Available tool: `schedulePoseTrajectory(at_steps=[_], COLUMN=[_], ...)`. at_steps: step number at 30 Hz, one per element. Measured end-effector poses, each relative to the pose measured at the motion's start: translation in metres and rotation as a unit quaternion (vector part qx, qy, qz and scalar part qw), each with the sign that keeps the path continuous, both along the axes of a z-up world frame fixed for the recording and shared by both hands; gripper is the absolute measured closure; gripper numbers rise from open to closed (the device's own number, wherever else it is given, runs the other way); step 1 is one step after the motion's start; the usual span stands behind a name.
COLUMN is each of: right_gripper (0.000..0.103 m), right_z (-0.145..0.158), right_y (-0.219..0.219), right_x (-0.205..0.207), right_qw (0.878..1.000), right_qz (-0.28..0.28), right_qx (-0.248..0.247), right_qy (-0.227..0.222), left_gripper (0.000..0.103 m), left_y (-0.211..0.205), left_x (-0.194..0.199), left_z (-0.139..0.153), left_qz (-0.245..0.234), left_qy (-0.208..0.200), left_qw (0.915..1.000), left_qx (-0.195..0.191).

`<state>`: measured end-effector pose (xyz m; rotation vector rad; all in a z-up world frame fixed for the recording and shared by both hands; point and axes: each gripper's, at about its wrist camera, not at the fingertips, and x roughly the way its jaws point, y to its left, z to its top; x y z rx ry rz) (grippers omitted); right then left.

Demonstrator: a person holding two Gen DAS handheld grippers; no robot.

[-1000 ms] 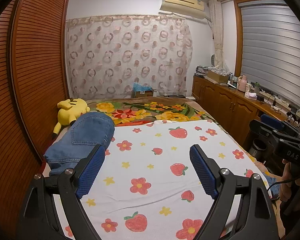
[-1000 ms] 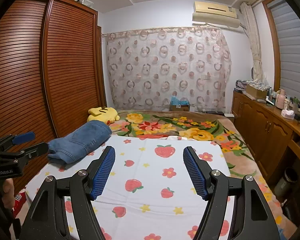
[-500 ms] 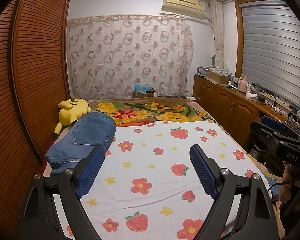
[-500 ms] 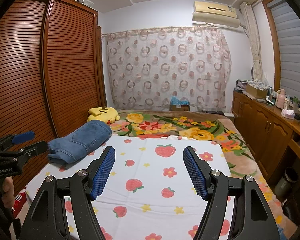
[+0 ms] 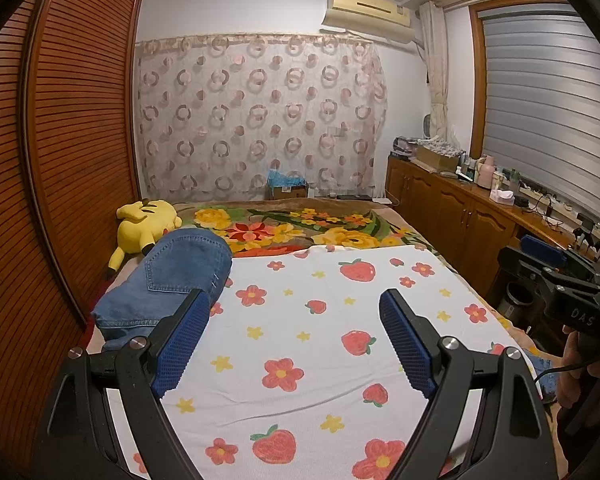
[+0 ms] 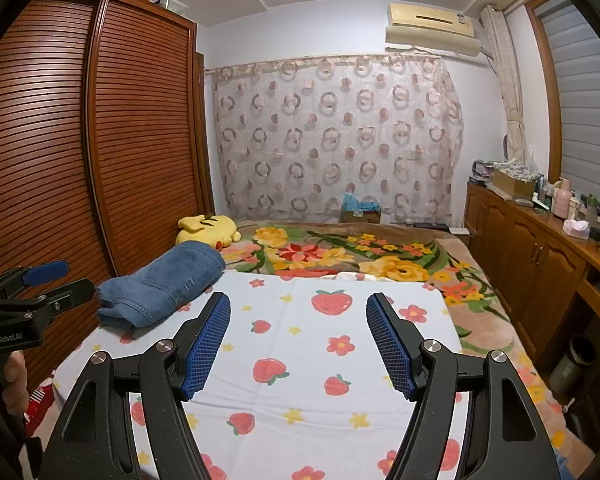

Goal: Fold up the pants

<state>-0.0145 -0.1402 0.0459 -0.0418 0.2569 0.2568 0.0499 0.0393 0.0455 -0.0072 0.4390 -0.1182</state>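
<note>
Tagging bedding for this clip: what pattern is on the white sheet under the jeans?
Red strawberries, red flowers and small yellow flowers on the white sheet; clearest in the left wrist view.

evenly lit by warm indoor light from above, fairly bright, with soft shadows only. sharp in the middle, no motion blur. strongly bent by fisheye at the edges, with black corners. no glare.

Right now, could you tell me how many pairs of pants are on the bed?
1: folded blue jeans at the left edge of the strawberry sheet, beside the yellow plush toy. Others may lie outside the view.
</note>
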Motion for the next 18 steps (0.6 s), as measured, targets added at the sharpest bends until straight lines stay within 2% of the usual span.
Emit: schedulePoseTrajectory(at_steps=[18], right_gripper=[0.030], right_z=[-0.0011], right_y=[-0.0002], right_x=[-0.0012], right_qw=[1.000], right_qz=[0.000], right_qx=[0.000], right_qy=[-0.001], left_gripper=[0.016], left_y=[0.0005], left_x=[-0.0021], left_z=[-0.0007], left_qz=[0.000], left_qy=[-0.001], left_qw=[1.0000], left_qx=[0.000])
